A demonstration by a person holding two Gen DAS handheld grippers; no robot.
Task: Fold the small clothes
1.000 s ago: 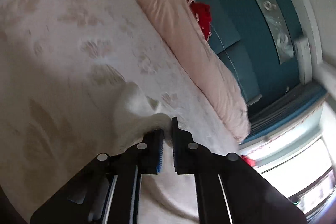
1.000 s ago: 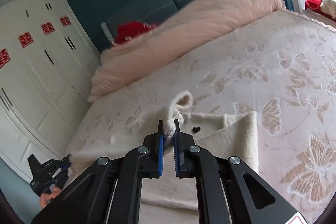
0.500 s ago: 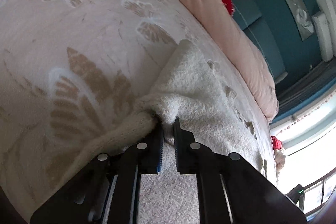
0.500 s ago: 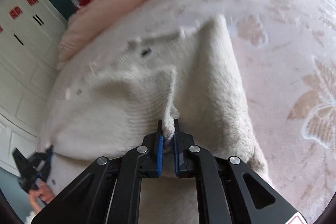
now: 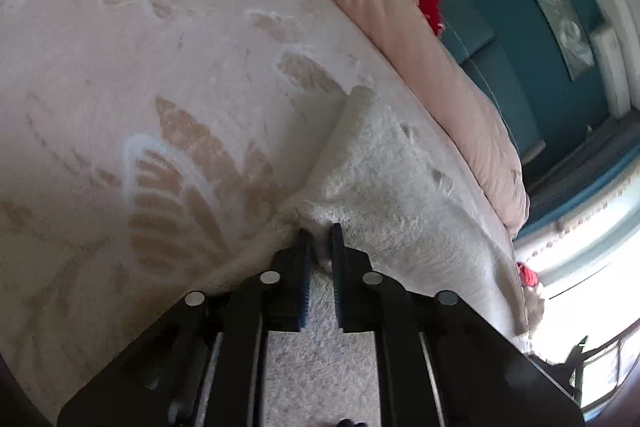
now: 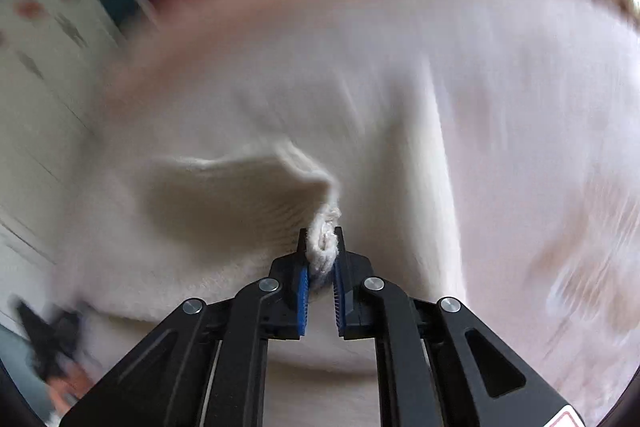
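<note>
Cream knit garment [image 5: 384, 183] is spread on the patterned bedspread [image 5: 120, 75].
Its edges are pinched by left gripper [image 5: 320, 247] and right gripper [image 6: 322, 247]; a pink duvet [image 5: 420, 51] is bunched beyond.

The left black two-finger gripper with blue ribbed pads [image 5: 320, 247] is pinching a fold of the fluffy white knitted garment [image 5: 392, 179], its jaws nearly together. The right black two-finger gripper with blue ribbed pads [image 6: 321, 251] is clamping a bunched edge of that garment, just above it.
</note>
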